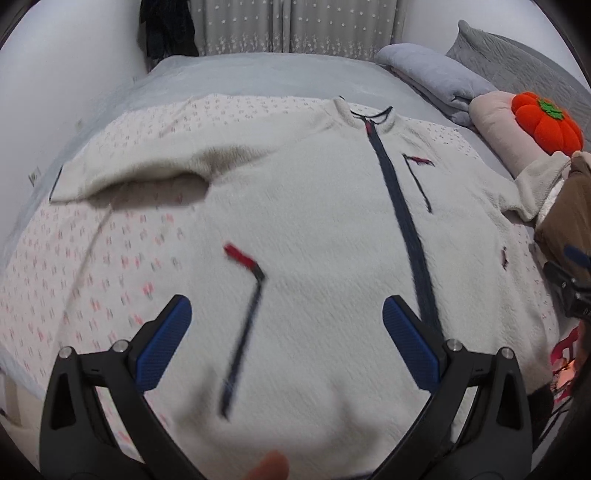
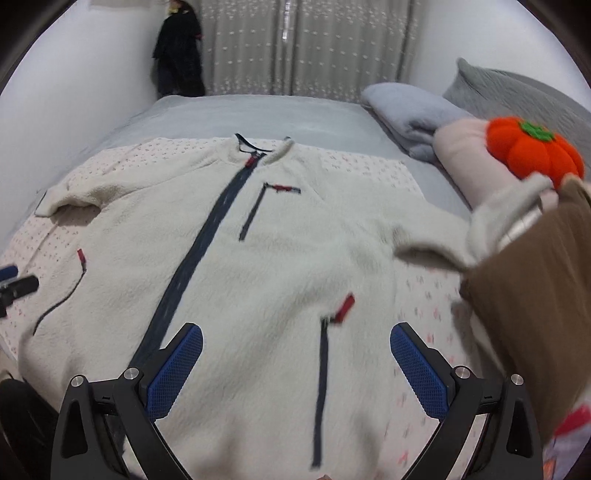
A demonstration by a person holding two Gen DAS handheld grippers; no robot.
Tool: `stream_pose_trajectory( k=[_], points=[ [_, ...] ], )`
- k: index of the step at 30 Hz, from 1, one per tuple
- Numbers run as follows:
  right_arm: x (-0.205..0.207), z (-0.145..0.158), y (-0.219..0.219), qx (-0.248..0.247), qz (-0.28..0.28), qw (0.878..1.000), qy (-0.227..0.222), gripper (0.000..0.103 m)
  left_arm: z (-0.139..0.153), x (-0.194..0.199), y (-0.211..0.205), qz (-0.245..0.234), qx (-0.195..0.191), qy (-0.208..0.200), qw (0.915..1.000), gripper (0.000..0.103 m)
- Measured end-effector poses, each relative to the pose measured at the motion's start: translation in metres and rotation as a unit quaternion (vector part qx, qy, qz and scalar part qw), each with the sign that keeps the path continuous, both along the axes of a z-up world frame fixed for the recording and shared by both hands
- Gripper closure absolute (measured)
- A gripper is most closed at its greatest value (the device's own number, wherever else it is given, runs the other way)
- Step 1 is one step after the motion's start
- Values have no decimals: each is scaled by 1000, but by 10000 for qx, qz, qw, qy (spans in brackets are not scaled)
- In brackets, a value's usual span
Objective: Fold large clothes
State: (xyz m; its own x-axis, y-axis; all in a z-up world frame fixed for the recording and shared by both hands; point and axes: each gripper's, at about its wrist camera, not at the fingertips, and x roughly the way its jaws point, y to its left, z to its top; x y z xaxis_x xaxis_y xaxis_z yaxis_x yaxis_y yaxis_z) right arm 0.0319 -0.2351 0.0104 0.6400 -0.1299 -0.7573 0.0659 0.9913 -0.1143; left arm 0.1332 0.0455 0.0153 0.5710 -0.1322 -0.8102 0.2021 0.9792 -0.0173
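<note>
A cream fleece jacket [image 1: 314, 229] lay spread flat on the bed just ahead of both hand-held grippers. The left hand-held gripper [image 1: 286, 345] and right hand-held gripper [image 2: 295, 373] hovered wide open, holding nothing. Pinching a sleeve [image 1: 122, 173] cuff first would probably fold cleanest.

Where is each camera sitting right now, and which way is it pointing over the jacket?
Left wrist: on the left claw, open, low over the cream fleece jacket, facing its collar and the curtains; a fingertip shows at the bottom edge.
Right wrist: on the right claw, open, above the jacket's hem, facing the same way; a brown sleeve shows at right.
Shared: jacket, its dark central zipper, orange pumpkin cushion, grey bed.
</note>
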Motion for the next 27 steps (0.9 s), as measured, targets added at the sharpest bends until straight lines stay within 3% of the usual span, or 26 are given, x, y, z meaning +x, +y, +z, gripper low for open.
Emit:
stream_pose_trajectory(
  k=[4,11,17,22,27],
  points=[
    [49,-2,-19,61,360,9991,236,0,4,53,5,-212,167,108,9996,0],
    [146,-17,-65,159,401,9972,613,0,7,160,-4,-686,443,152,9965,0],
    [236,-42,-112,309,250,9959,807,0,-22,268,-17,-1118,744,179,9908,0],
    [296,-68,-145,191,77,9954,937,0,-58,348,-17,-1166,315,530,9913,4],
    [343,-93,-172,379,-76,9940,1026,0,-92,393,-26,-1339,7,779,9879,4]
  ],
)
